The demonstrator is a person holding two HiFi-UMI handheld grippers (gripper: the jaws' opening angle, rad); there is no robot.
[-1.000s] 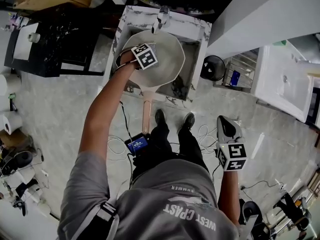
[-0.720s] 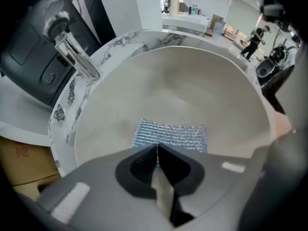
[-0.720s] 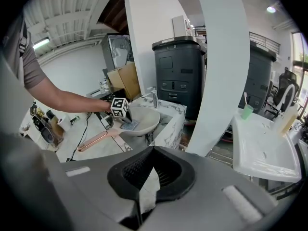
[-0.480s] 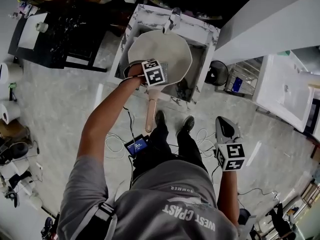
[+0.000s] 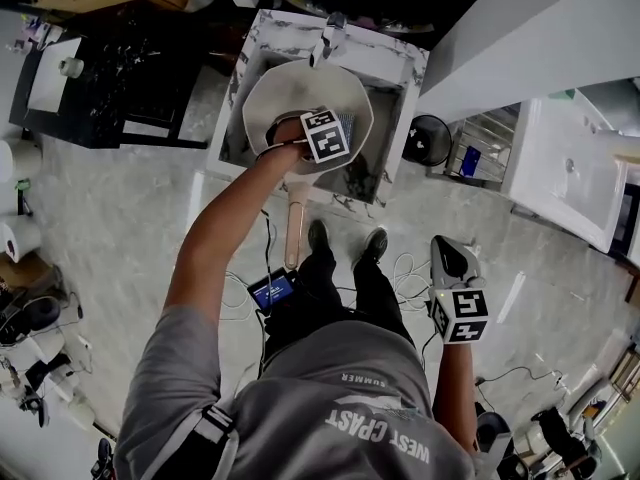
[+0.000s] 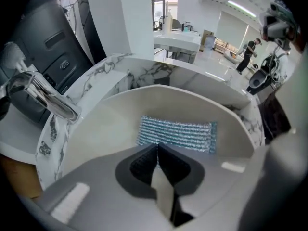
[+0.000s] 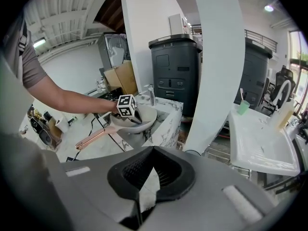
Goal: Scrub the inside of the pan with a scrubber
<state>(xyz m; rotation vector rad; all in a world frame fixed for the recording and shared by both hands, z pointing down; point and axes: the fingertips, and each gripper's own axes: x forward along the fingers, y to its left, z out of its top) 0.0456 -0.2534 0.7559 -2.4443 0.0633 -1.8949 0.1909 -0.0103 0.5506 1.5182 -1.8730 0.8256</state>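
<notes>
Cream pan (image 5: 298,88), pink handle (image 5: 293,230); silvery-blue ribbed scrubber (image 6: 176,133).

We see the faucet (image 5: 329,34) overhanging the pan's (image 5: 285,93) far rim. Its bowl lies open from above.

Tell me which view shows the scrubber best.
The left gripper view: the scrubber lies broad against the pan's inner wall. The head view shows only a sliver beside the marker cube; the right gripper view shows nothing clear of it.

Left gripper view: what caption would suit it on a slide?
Left gripper, jaws shut on a silvery scrubber, inside the pale pan set in a marble sink.
</notes>
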